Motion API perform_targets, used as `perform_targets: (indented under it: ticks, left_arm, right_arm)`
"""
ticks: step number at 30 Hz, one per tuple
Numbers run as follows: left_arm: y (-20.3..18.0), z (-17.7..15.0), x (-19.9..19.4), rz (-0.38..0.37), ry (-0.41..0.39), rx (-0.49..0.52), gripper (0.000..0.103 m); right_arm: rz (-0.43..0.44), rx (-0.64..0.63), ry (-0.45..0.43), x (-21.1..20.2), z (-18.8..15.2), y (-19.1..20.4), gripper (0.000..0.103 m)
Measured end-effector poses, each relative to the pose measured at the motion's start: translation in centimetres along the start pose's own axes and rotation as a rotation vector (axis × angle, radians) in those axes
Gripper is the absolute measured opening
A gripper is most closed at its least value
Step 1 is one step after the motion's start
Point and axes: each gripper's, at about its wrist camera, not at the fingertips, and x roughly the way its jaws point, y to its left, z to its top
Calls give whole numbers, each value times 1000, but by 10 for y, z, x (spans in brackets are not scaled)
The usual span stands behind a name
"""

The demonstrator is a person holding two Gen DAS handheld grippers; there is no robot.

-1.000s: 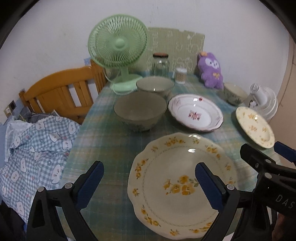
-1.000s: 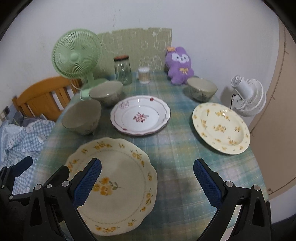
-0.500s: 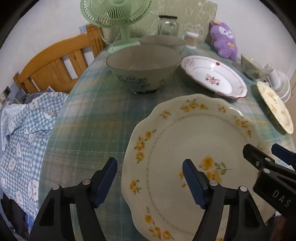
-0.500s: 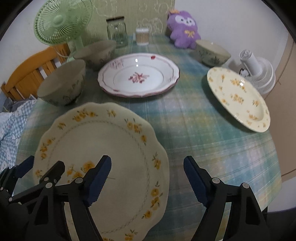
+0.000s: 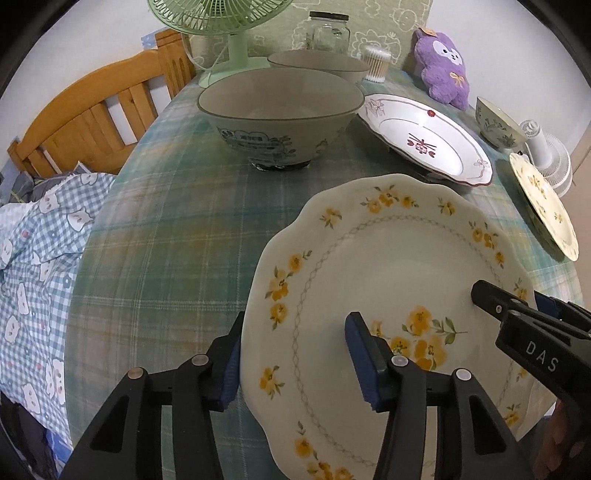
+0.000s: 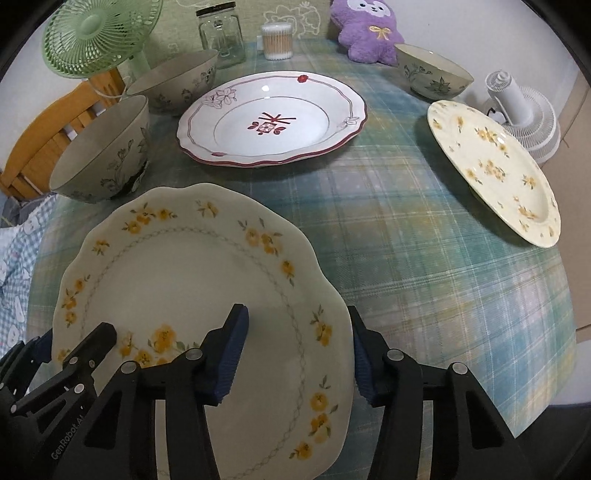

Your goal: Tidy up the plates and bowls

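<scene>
The scalloped yellow-flower plate (image 6: 192,291) lies flat at the table's near edge, between my two claws. My left gripper (image 5: 293,356) straddles its left rim and my right gripper (image 6: 297,354) its right rim, both partly open, seemingly gripping nothing yet. Both are equally near; they need only close.

The bench (image 6: 424,258), covered in green plaid cloth, carried three plates, three bowls, a glass jar (image 6: 221,35) and a green fan (image 5: 229,33).
</scene>
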Motion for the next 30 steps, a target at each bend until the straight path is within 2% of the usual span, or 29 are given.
perform_targets:
  ticks: [10, 21, 30]
  left_arm:
    - [-19, 7, -1, 10, 12, 18, 53]
    - [-72, 8, 1, -5, 16, 38, 52]
    - [-108, 9, 11, 23, 9, 17, 53]
  right_arm:
    - [-37, -13, 1, -6, 5, -11, 53]
    - [-62, -8, 6, -11, 11, -66, 53]
    - [-59, 18, 6, -4, 14, -102, 53]
